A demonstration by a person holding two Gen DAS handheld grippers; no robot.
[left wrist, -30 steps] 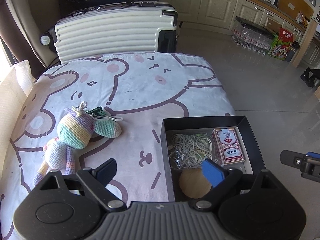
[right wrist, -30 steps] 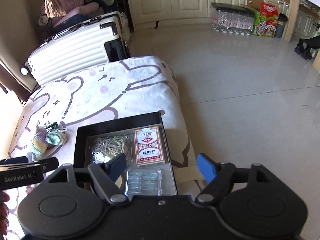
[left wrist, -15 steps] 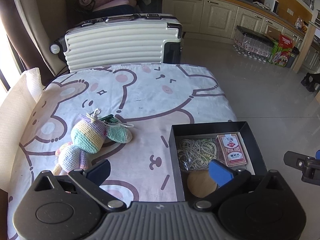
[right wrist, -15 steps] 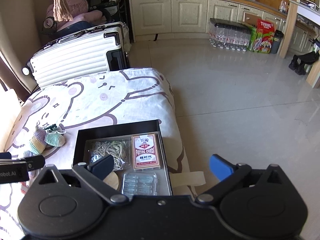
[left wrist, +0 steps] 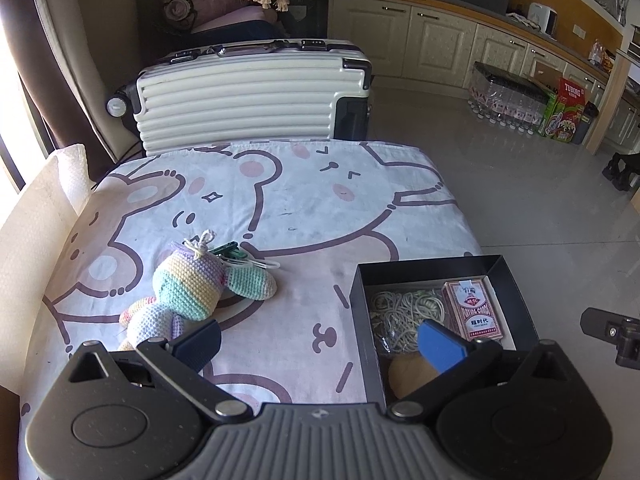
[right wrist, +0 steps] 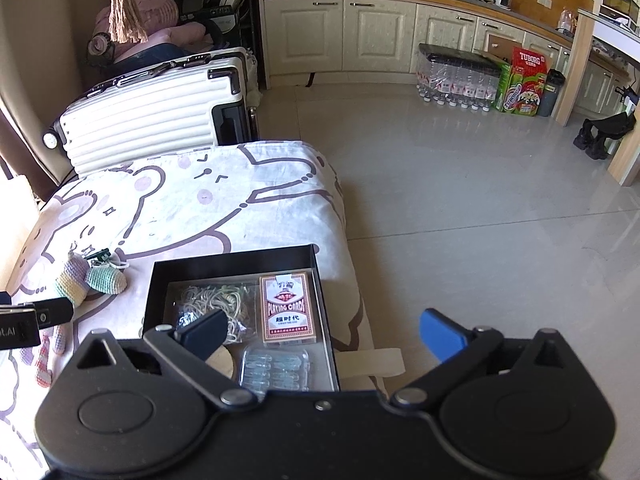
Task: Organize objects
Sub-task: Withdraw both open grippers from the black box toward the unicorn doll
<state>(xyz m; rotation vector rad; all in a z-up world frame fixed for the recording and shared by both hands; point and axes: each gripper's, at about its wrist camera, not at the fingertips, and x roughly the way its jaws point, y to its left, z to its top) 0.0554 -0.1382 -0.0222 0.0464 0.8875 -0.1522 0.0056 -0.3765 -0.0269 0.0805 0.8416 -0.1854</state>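
Note:
A black open box [left wrist: 516,280] [right wrist: 232,260] sits at the right edge of the bear-print cloth [left wrist: 304,200]. Inside lie a red card deck [left wrist: 472,308] [right wrist: 286,308], a bag of rubber bands [left wrist: 404,308] [right wrist: 216,300], a round wooden piece [left wrist: 408,372] and a clear plastic case [right wrist: 276,368]. A pastel crochet doll [left wrist: 188,288] [right wrist: 76,276] with a green clip [left wrist: 228,250] lies left of the box. My left gripper [left wrist: 320,340] hangs open over the cloth between doll and box. My right gripper [right wrist: 320,332] stands open above the box's right side, holding nothing.
A cream ribbed suitcase [left wrist: 252,96] [right wrist: 152,108] stands behind the covered table. Tiled floor [right wrist: 480,208] spreads to the right, with packed bottles [right wrist: 456,76] and a green carton [right wrist: 524,84] by the cabinets. A pale cushion [left wrist: 36,216] borders the cloth's left side.
Both grippers' jaws have spread wider. Both cameras have pulled back and tilted up, so the box and doll sit lower and smaller and more of the room shows.

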